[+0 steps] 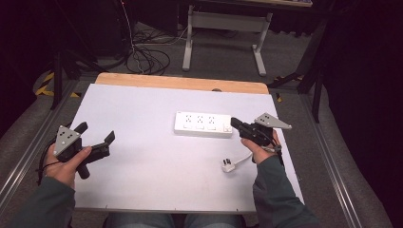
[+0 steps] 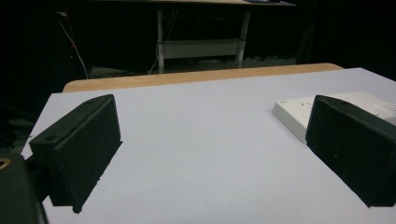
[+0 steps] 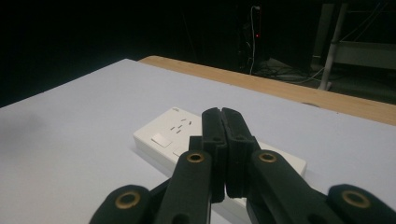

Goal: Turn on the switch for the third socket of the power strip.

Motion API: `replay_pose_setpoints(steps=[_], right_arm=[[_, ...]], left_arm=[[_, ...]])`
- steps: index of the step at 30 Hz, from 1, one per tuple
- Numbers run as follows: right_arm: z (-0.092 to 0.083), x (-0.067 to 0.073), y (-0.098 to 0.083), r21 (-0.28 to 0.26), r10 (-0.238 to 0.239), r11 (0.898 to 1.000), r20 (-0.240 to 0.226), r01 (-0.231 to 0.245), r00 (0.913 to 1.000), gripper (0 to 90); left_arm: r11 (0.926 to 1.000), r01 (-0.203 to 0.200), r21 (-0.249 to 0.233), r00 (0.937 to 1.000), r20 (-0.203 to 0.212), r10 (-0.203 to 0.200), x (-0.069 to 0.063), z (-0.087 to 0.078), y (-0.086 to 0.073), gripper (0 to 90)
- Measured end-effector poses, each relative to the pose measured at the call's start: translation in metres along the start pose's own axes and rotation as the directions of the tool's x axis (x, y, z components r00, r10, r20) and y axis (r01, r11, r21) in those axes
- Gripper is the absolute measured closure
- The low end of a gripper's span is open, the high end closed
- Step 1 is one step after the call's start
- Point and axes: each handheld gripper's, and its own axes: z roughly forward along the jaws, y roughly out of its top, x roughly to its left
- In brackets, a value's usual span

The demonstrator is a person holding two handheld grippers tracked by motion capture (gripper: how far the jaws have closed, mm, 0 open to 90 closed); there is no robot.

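The white power strip (image 1: 203, 124) lies flat near the middle of the white table (image 1: 142, 180), its long side running left to right, sockets facing up. Its right end is just under the tips of my right gripper (image 1: 235, 123), whose jaws are pressed together with nothing between them; in the right gripper view the closed tips hang over the strip's (image 3: 173, 135) switch end, and I cannot tell whether they touch it. A white plug (image 1: 228, 165) on a short white cable lies on the table nearer to me, just left of my right hand (image 1: 262, 147). Well apart, at the table's left edge, my left gripper (image 1: 97, 135) has its jaws spread wide and holds nothing, pointing across the bare surface toward the strip (image 2: 299, 114).
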Motion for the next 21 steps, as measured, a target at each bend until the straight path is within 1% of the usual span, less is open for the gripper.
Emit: replay_pose_setpoints(steps=[5, 14, 16, 18, 19, 21], right_arm=[[-0.0027, -0.0004, -0.0007, 0.0, 0.008, 1.0, 0.0, -0.008, 1.0, 86.3], [-0.0049, -0.0019, -0.0029, -0.003, 0.027, 1.0, -0.007, -0.027, 0.9996, 75.7], [-0.0046, -0.0021, -0.0035, 0.005, 0.032, 0.999, -0.003, -0.032, 0.9995, 71.2], [-0.0038, -0.0029, -0.0041, 0.007, 0.049, 0.999, 0.006, -0.049, 0.9988, 65.0], [-0.0037, -0.0029, -0.0044, 0.011, 0.053, 0.999, 0.008, -0.053, 0.9986, 63.6], [-0.0035, -0.0027, -0.0049, 0.016, 0.04, 0.999, 0.007, -0.04, 0.9992, 59.7]], left_arm=[[1.0, 0.002, -0.001, 1.0, -0.001, -0.002, -0.0002, -0.0001, 0.0, 3.8], [1.0, 0.003, 0.0, 1.0, -0.001, -0.003, -0.0002, 0.0003, 0.0, 3.9], [1.0, 0.004, -0.001, 1.0, -0.002, -0.004, -0.0002, 0.0004, 0.0, 3.9], [1.0, 0.001, -0.001, 1.0, -0.001, -0.001, 0.0001, 0.0002, 0.0, 3.9], [1.0, 0.001, -0.001, 1.0, -0.001, -0.001, 0.0002, 0.0002, 0.0, 3.9], [1.0, 0.003, -0.002, 1.0, -0.002, -0.003, 0.0001, 0.0002, 0.0, 3.9]])
